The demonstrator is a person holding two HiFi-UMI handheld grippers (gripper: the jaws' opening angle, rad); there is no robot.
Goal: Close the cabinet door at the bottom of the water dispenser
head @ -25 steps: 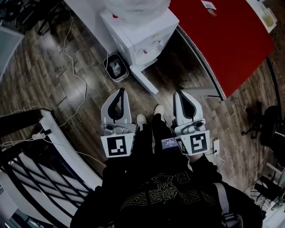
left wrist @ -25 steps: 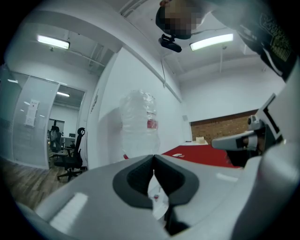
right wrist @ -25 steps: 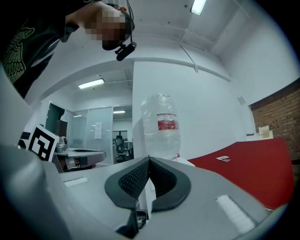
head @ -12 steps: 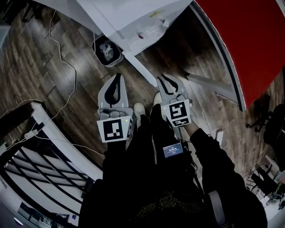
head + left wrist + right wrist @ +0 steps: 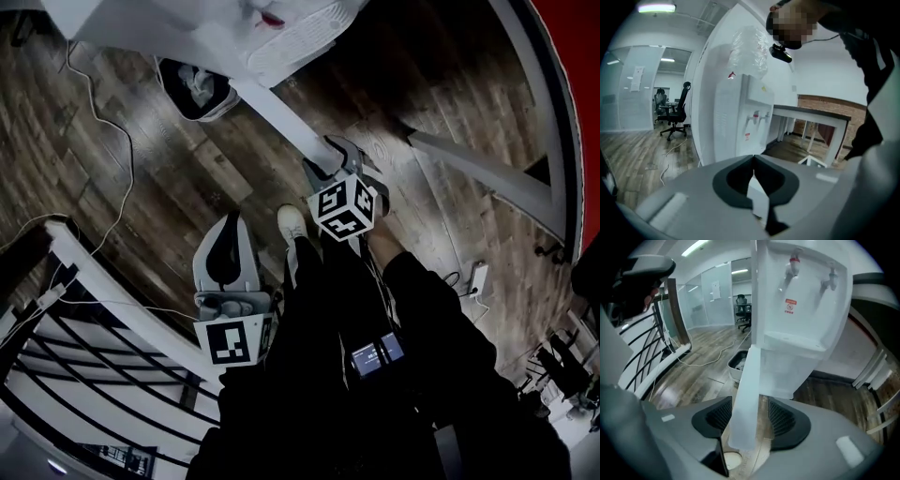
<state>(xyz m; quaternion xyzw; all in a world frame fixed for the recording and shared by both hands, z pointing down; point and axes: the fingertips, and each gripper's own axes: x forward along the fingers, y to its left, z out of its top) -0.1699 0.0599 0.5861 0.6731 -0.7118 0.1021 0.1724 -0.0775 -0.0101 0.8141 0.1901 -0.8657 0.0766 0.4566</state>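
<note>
The white water dispenser (image 5: 216, 33) stands at the top of the head view, and its bottom cabinet door (image 5: 281, 117) swings out as a thin white strip over the wood floor. My right gripper (image 5: 330, 155) points down at the door's free edge. In the right gripper view the door (image 5: 747, 371) stands edge-on between the jaws of that gripper (image 5: 750, 401), which are opening; the pads do not press on it. My left gripper (image 5: 225, 258) hangs lower left, apart from the door. It (image 5: 753, 157) is shut and empty, facing the dispenser (image 5: 740, 122).
A small grey bin (image 5: 192, 84) sits on the floor left of the dispenser. A cable (image 5: 103, 141) trails across the floor. A white and black railing (image 5: 103, 300) runs at the lower left. White table legs (image 5: 487, 178) and a power strip (image 5: 476, 278) lie to the right.
Both grippers have sunk toward the floor. The right one has tipped downward and reached the door's edge, and its jaws have parted. The left one has stayed behind, shut.
</note>
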